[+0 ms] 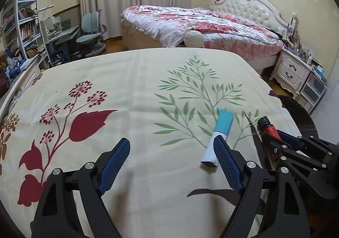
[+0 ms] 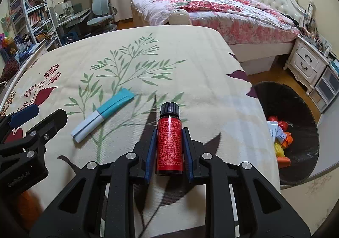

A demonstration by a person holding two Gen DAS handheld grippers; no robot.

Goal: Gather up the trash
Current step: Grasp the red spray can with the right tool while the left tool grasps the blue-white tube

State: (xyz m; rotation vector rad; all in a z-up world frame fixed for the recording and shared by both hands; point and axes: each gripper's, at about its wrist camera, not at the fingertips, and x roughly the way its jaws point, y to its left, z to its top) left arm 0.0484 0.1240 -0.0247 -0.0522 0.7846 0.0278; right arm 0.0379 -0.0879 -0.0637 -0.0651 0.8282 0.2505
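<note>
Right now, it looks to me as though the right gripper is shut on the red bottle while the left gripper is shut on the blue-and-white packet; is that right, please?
Not quite. The right gripper is shut on the red bottle, but the left gripper is open: the left wrist view shows its jaws spread wide, and the packet lies loose on the cloth, with only one jaw over it.

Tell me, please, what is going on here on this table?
A person is collecting trash with two handheld tongs. The right tongs are shut on a red bottle above the floral tablecloth. The left tongs are open beside a blue-and-white packet. A black bin already holds trash.
</note>
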